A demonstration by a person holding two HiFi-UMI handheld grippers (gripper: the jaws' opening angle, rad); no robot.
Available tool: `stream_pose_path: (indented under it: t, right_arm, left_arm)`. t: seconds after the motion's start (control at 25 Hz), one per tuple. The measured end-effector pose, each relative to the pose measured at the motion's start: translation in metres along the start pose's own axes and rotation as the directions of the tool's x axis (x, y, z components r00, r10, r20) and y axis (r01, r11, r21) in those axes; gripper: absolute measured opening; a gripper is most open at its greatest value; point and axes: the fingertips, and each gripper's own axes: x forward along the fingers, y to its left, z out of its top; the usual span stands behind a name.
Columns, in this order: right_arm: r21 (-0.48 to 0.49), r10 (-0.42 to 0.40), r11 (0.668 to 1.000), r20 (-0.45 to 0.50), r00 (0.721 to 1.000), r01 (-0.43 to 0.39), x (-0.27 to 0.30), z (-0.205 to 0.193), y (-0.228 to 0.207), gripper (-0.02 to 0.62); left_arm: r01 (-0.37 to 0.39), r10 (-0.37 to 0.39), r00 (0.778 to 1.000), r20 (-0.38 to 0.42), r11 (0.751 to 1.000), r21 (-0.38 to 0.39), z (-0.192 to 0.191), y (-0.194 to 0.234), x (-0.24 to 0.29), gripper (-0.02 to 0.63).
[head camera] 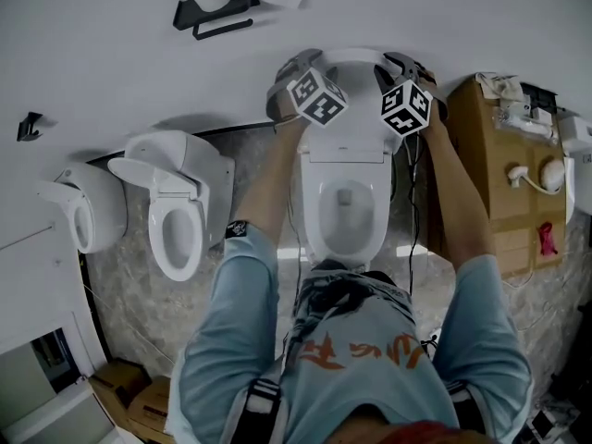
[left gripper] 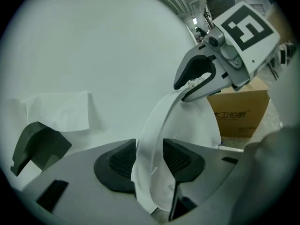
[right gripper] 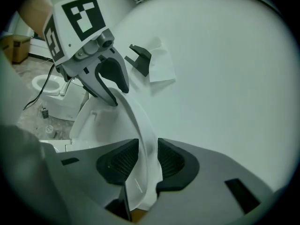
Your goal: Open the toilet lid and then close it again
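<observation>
The white toilet lid (head camera: 344, 109) stands raised, close to the pale wall, above the open seat and bowl (head camera: 344, 213). My left gripper (head camera: 305, 67) is at the lid's upper left edge and my right gripper (head camera: 396, 66) at its upper right edge. In the left gripper view the lid's rim (left gripper: 151, 139) runs between the dark pads (left gripper: 123, 161), which stand apart around it, and the right gripper (left gripper: 199, 81) shows on the far edge. In the right gripper view the rim (right gripper: 146, 139) likewise passes between slightly parted pads (right gripper: 171, 161). Neither pair visibly presses on it.
A second toilet (head camera: 176, 211) with its lid up and another white fixture (head camera: 83, 215) stand to the left. A cardboard box (head camera: 499, 155) with fittings on it sits right of the toilet. A black paper holder (head camera: 211, 12) hangs on the wall above. Cables trail on the speckled floor.
</observation>
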Motion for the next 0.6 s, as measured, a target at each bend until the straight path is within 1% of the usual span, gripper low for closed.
stream_pose_path:
  t: [0.04,0.12,0.28,0.32,0.44,0.6]
  right_arm:
    - [-0.007,0.002,1.000,-0.002,1.000,-0.002,0.002,0.001,-0.001,0.143]
    - [-0.024,-0.001,1.000,-0.009,1.000,0.001,0.005,0.001,-0.002,0.135]
    - [-0.029,-0.005,1.000,-0.014,1.000,0.004,0.005,0.002,-0.003,0.109]
    - [-0.029,0.000,1.000,-0.014,1.000,0.000,0.004,0.002,-0.001,0.109]
    - [-0.032,0.016,0.999,-0.013,1.000,-0.017,-0.002,0.001,0.001,0.106]
    - [-0.031,0.016,0.999,0.017,1.000,-0.016,-0.015,0.003,0.006,0.110]
  left_arm:
    - [-0.003,0.003,1.000,-0.003,1.000,0.014,-0.001,0.002,0.001,0.173]
    - [0.005,-0.005,1.000,-0.019,0.999,0.038,-0.003,0.002,0.004,0.157]
    - [0.026,-0.023,0.998,-0.051,0.998,0.057,-0.006,0.001,0.009,0.155]
    - [0.030,-0.027,0.998,-0.051,0.998,0.053,-0.007,0.000,0.009,0.162]
    - [0.049,-0.047,0.998,-0.042,0.998,0.046,-0.006,-0.002,0.004,0.135]
    - [0.040,-0.036,0.999,-0.039,0.995,0.094,-0.006,-0.008,-0.009,0.124]
